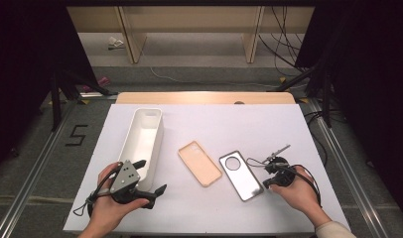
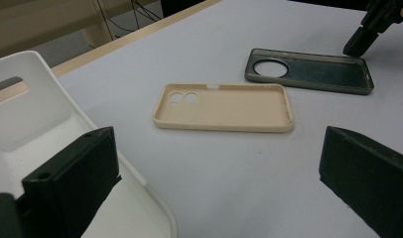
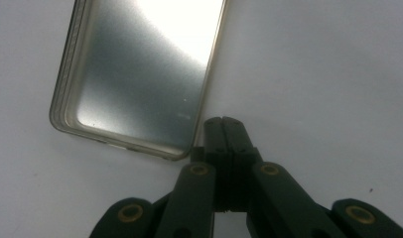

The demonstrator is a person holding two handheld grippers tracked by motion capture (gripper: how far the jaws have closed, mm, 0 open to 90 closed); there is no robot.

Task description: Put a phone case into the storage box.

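Grey phone case (image 3: 140, 74) w/ no readable branding; right claw (image 3: 223, 130) closed beside it, left claw (image 2: 214, 188) apart.

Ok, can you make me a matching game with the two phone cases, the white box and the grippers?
Things:
1. beige plastic phone case
2. dark see-through phone case
3. long white plastic bin
4. left hand-held gripper

Matches:
A. jaws open wide
B. farthest left on the table
C. right hand-held gripper, shut, at its corner
D. lies between the bin and the other case

Pairs: 1-D, 2-C, 3-B, 4-A
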